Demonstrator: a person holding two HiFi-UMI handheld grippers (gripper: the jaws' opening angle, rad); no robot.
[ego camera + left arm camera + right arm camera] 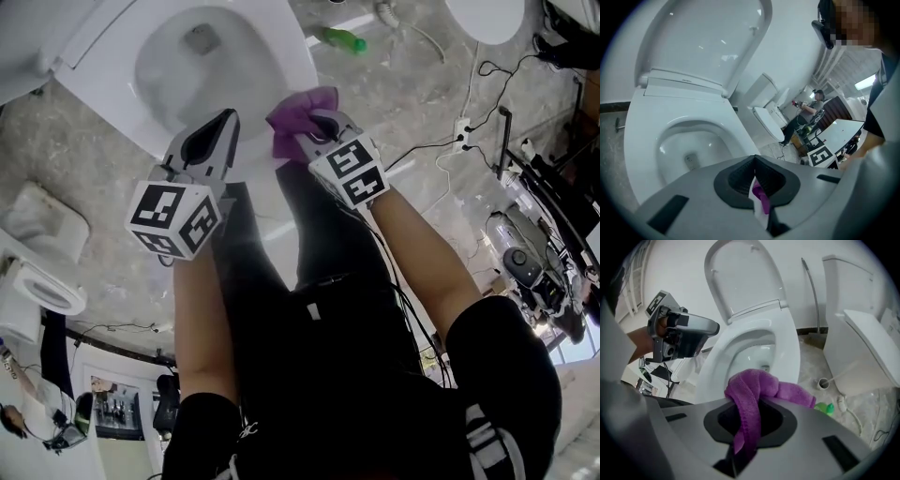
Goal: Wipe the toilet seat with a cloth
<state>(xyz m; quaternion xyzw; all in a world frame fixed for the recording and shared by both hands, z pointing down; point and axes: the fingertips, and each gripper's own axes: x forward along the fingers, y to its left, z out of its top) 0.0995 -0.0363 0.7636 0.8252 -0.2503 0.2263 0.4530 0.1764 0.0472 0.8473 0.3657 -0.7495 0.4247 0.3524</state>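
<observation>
The white toilet seat (286,66) rings the open bowl, and its lid (708,42) stands raised. My right gripper (316,127) is shut on a purple cloth (298,111), which it holds over the seat's near right rim. In the right gripper view the cloth (747,399) drapes over and down between the jaws, with the seat (790,345) just beyond. My left gripper (227,119) hovers over the near edge of the bowl, a little left of the cloth. Its jaws are shut with nothing held (755,159); a sliver of purple shows through the slit between them.
A green bottle (342,39) lies on the stone floor right of the toilet, near a toilet brush (824,383). A second toilet (862,338) stands to the right, another (37,272) to the left. Cables and a power strip (461,131) run across the floor. A person (811,105) stands further off.
</observation>
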